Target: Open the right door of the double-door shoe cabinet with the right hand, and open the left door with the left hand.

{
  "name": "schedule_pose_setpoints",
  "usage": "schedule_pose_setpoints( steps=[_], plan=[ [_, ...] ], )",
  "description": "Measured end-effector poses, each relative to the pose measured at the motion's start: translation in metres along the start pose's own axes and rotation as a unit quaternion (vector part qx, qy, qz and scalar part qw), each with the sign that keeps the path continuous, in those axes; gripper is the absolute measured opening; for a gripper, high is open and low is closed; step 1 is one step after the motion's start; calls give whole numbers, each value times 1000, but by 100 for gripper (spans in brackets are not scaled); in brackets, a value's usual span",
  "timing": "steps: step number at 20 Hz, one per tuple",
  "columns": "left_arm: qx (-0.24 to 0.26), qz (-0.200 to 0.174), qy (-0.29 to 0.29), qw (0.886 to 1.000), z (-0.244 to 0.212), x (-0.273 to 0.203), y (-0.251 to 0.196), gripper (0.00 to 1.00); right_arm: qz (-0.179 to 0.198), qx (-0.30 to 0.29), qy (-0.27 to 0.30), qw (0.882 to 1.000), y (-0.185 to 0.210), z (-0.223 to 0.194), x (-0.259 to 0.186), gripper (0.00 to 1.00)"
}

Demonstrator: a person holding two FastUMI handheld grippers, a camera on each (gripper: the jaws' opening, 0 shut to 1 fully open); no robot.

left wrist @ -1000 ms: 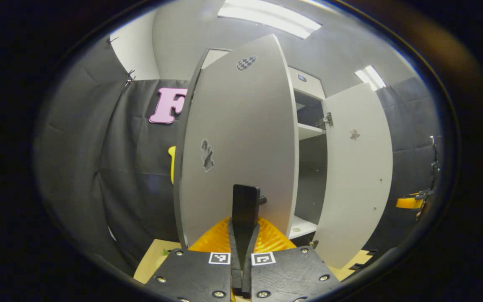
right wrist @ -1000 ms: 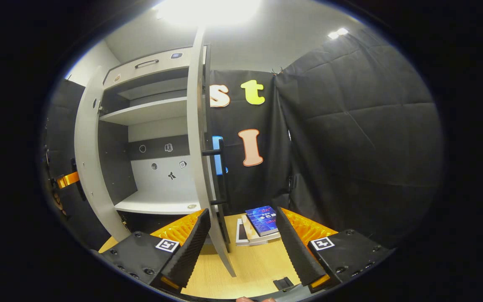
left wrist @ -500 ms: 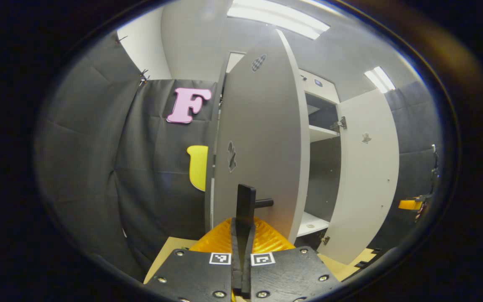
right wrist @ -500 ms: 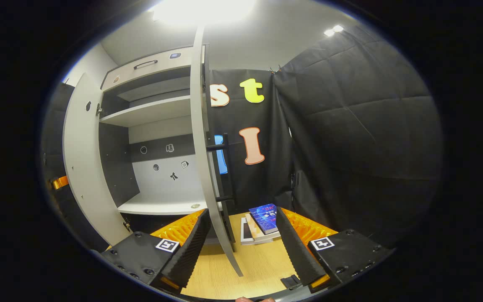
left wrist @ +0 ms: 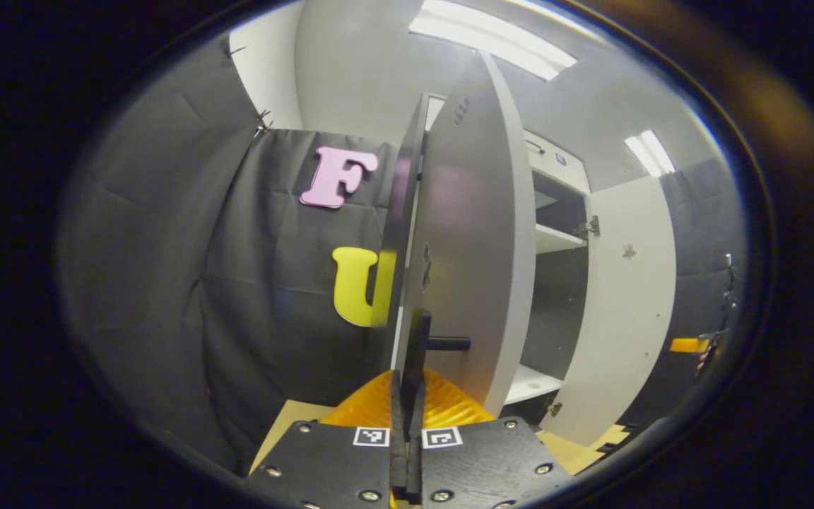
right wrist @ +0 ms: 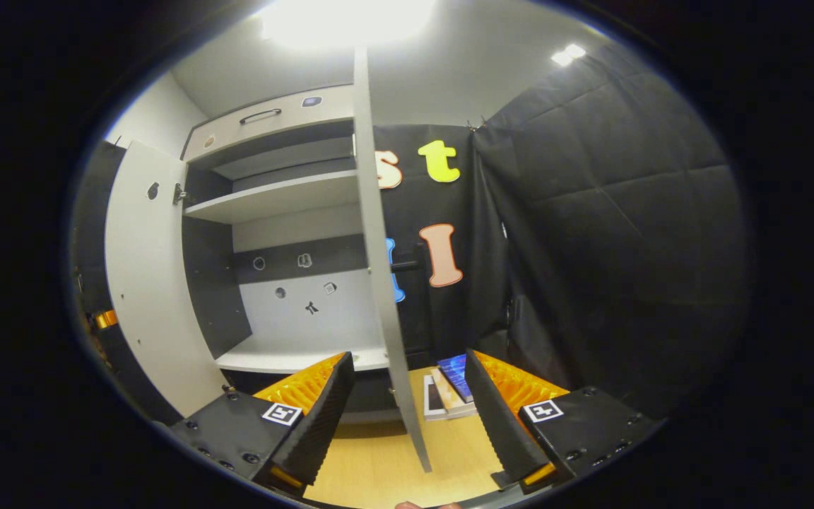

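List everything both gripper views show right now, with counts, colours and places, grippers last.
shoe cabinet: one, light grey with dark interior, against the booth wall.
left door: one, grey, swung wide open.
left door handle: one, black bar, gripped low on that door.
right door: one, grey, open, seen edge-on between the right jaws.
right door handle: one, black, on the outer face.
shelves: two visible, pale grey, bare.
books: small stack, blue cover on top, on the wooden floor right of the cabinet.
left gripper: black and orange, jaws closed on the left door handle.
right gripper: black and orange, jaws open, straddling the right door's edge without touching.
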State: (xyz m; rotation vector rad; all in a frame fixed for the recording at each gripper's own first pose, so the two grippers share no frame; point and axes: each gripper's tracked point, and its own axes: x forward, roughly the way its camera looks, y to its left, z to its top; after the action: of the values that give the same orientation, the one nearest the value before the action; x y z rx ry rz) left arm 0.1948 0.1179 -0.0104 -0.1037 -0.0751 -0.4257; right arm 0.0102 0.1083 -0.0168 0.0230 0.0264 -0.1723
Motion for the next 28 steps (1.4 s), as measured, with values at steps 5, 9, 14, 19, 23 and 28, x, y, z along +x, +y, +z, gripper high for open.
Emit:
schedule_pose_setpoints(
  steps=[5,9,14,19,23,28],
  plan=[
    [-11,48,-18,999,8,-26,-1,0,49,-22,-4,999,29,11,15,92],
    [5,92,-21,996,17,-60,-14,1,70,-38,-16,997,23,11,19,98],
    [32,136,-37,990,35,-90,-66,2,67,-39,-17,997,-6,18,19,98],
    [44,138,-44,988,32,-103,-135,51,62,-56,-11,996,-36,17,14,98],
    [57,148,-33,987,16,-104,-179,99,83,-43,-22,995,-48,21,10,98],
    [69,153,-19,986,-1,-105,-233,99,97,-30,-54,993,-73,46,20,98]
  ],
)
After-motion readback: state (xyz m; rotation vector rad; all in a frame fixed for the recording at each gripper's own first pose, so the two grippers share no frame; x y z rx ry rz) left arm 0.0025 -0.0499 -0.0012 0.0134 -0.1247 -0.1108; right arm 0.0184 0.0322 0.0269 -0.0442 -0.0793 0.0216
